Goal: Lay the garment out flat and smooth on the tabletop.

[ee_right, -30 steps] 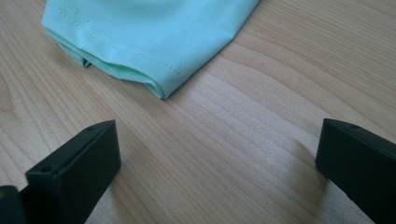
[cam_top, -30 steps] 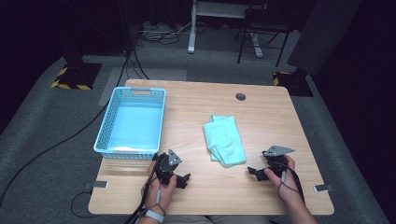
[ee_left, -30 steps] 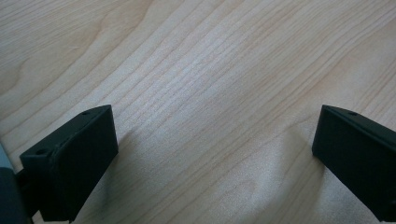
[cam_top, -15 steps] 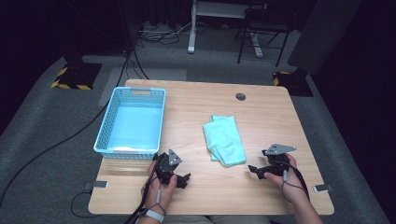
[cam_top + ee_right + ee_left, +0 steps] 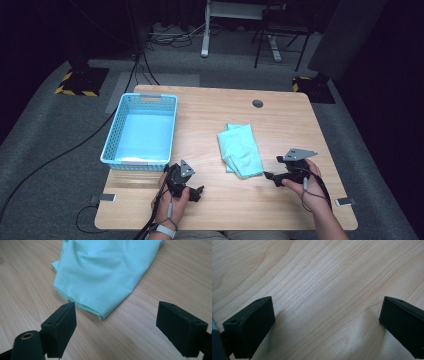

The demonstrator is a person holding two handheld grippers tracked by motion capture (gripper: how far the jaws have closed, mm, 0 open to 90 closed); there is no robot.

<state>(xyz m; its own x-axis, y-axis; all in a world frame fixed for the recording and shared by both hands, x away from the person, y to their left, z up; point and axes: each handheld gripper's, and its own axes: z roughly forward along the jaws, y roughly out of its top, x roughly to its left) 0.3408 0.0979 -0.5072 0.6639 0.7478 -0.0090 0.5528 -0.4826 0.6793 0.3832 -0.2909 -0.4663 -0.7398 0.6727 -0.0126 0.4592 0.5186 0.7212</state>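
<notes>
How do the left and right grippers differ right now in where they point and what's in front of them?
The right gripper faces the folded mint cloth, its corner just ahead of the jaws; the left gripper faces bare table. In the high view the right sits beside the cloth, the left below the blue basket. Both are open and hold nothing.

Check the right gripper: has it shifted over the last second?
No. The right gripper sits just off the folded green cloth's near corner, with the same gap throughout; its jaws are open.
</notes>
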